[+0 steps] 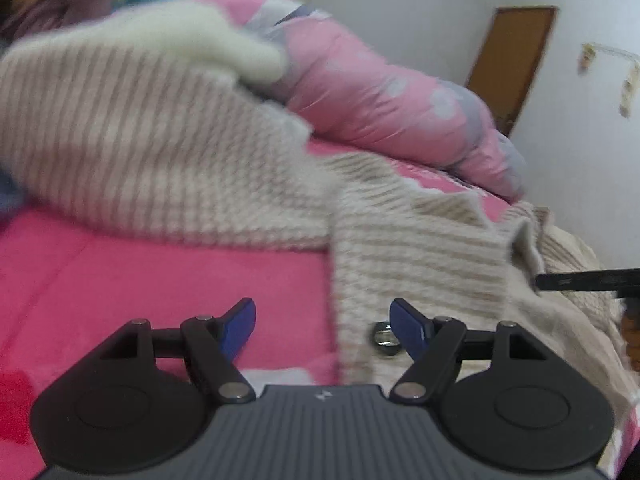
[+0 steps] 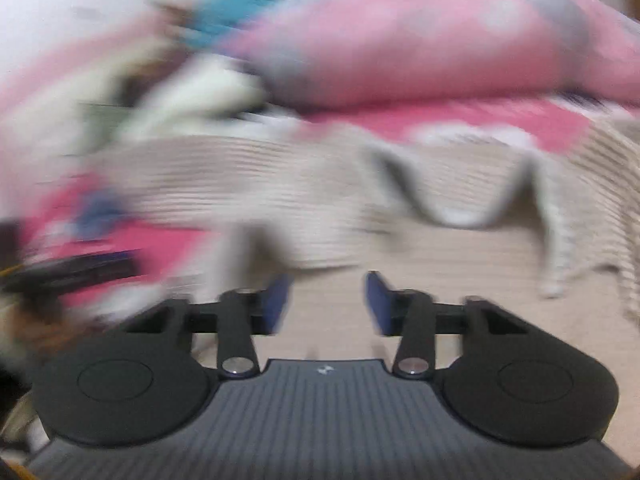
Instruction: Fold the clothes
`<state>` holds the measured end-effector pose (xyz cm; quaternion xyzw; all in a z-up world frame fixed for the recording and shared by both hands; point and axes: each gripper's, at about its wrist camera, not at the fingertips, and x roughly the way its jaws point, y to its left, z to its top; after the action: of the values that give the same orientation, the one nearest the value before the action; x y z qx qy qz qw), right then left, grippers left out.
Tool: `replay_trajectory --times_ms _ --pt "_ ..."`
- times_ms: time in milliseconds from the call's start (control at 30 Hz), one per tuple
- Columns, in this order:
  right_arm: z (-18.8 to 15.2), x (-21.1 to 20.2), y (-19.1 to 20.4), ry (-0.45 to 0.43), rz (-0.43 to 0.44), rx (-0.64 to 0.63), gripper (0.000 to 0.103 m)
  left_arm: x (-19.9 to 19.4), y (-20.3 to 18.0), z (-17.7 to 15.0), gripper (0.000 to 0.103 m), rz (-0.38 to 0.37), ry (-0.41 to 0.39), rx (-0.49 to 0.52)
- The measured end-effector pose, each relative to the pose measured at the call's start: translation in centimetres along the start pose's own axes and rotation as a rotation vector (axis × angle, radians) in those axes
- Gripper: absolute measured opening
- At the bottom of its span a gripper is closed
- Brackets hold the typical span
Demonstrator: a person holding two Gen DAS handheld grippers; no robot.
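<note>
On pink bedding point(image 1: 140, 272), a striped sweater point(image 1: 160, 152) bears no readable label.

Left gripper point(image 1: 322, 322) angled downward, blue-padded jaws spread wide, nothing between them. Right gripper point(image 2: 326, 304) also angled downward, jaws apart, empty, heavily blurred.
</note>
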<state>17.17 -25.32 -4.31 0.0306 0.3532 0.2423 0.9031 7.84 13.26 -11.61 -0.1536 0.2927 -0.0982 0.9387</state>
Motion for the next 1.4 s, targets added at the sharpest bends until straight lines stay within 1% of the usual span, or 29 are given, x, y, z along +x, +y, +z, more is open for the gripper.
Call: replay_trajectory --times_ms 33,67,133,167,200,300,333,367,433,467,533,600,667,700,733,800,867,933,967,1033,1067,1100,1133,1233,1267,1300,1333,1367,1400 --pt "0.5 2.7 -1.1 0.041 -0.057 0.006 0.026 0.4 1.0 -0.4 0.075 -0.014 0.001 -0.038" --pt "0.7 4.9 -1.9 0.072 -0.095 0.004 0.024 0.5 1.6 -0.6 0.075 -0.035 -0.007 -0.062" --pt "1.4 9.0 -2.9 0.108 -0.141 -0.001 0.021 0.5 2.7 -1.0 0.075 -0.078 -0.026 -0.110" --pt "2.3 10.0 -3.0 0.079 -0.140 -0.001 0.021 0.5 3.2 -1.2 0.075 -0.099 -0.035 -0.133" --pt "3.4 10.9 -3.3 0.049 -0.144 0.000 0.017 0.5 3.8 -1.4 0.075 -0.120 -0.044 -0.157" --pt "7.6 12.3 -4.2 -0.056 -0.191 0.005 0.014 0.6 3.4 -1.6 0.076 -0.118 -0.051 -0.134" --pt "9.1 12.4 -4.4 -0.115 -0.202 -0.001 0.014 0.5 3.4 -1.6 0.076 -0.117 -0.053 -0.130" --pt "10.8 12.2 -4.7 -0.182 -0.194 -0.003 0.014 0.4 3.5 -1.7 0.076 -0.122 -0.057 -0.133" --pt "14.2 12.2 -5.1 -0.274 -0.191 -0.022 0.013 0.7 3.8 -1.5 0.076 -0.141 -0.065 -0.155" --pt "15.8 12.8 -5.3 -0.292 -0.214 -0.042 0.013 0.8 3.9 -1.5 0.076 -0.146 -0.067 -0.161" --pt "18.3 14.6 -5.8 -0.282 -0.214 -0.066 0.011 1.0 4.1 -1.6 0.076 -0.157 -0.072 -0.172" --pt "18.7 15.8 -5.8 -0.282 -0.203 -0.078 0.010 1.0 4.1 -1.5 0.076 -0.160 -0.073 -0.171" --pt "18.4 16.8 -5.4 -0.286 -0.212 -0.134 0.009 0.9 4.2 -1.6 0.076 -0.162 -0.071 -0.171" --pt "18.5 17.2 -5.3 -0.280 -0.222 -0.153 0.009 0.8 4.2 -1.6 0.077 -0.162 -0.071 -0.170" --pt "18.8 17.4 -5.4 -0.274 -0.220 -0.142 0.008 0.8 4.1 -1.6 0.077 -0.162 -0.071 -0.169" --pt "20.0 17.9 -6.3 -0.268 -0.195 -0.072 0.007 0.8 4.1 -1.6 0.077 -0.161 -0.071 -0.167" --pt "21.7 19.6 -7.3 -0.235 -0.154 0.001 0.005 0.8 4.0 -1.6 0.078 -0.162 -0.071 -0.166" --pt "22.7 21.8 -7.8 -0.199 -0.145 0.027 0.004 0.9 4.1 -1.6 0.079 -0.165 -0.072 -0.164" --pt "22.9 23.5 -8.0 -0.154 -0.147 0.029 0.003 0.9 4.1 -1.6 0.079 -0.166 -0.072 -0.164" --pt "22.5 28.0 -8.3 -0.014 -0.183 0.010 0.006 0.9 4.1 -1.6 0.079 -0.169 -0.073 -0.166" --pt "21.8 30.0 -8.3 0.054 -0.241 -0.019 0.009 0.9 4.1 -1.6 0.079 -0.170 -0.073 -0.167" --pt "21.1 31.4 -8.1 0.082 -0.287 -0.050 0.009 0.9 4.2 -1.6 0.079 -0.170 -0.073 -0.167" --pt "20.8 31.1 -7.6 0.041 -0.300 -0.072 0.010 0.9 4.2 -1.6 0.079 -0.171 -0.073 -0.168" --pt "21.4 28.3 -7.0 0.044 -0.275 -0.052 0.013 0.8 4.2 -1.6 0.079 -0.172 -0.074 -0.169" --pt "21.5 27.0 -6.9 0.038 -0.260 -0.039 0.017 0.8 4.2 -1.6 0.079 -0.173 -0.074 -0.169" --pt "21.7 24.7 -7.2 0.018 -0.228 -0.012 0.027 0.8 4.2 -1.6 0.079 -0.173 -0.074 -0.170" --pt "21.8 22.4 -7.5 -0.008 -0.202 0.015 0.033 0.8 4.2 -1.6 0.079 -0.173 -0.073 -0.170" --pt "21.8 19.9 -7.7 -0.047 -0.188 0.035 0.043 0.8 4.2 -1.6 0.079 -0.172 -0.073 -0.170" --pt "21.6 17.2 -7.8 -0.089 -0.178 0.042 0.044 0.8 4.2 -1.7 0.079 -0.172 -0.073 -0.170"
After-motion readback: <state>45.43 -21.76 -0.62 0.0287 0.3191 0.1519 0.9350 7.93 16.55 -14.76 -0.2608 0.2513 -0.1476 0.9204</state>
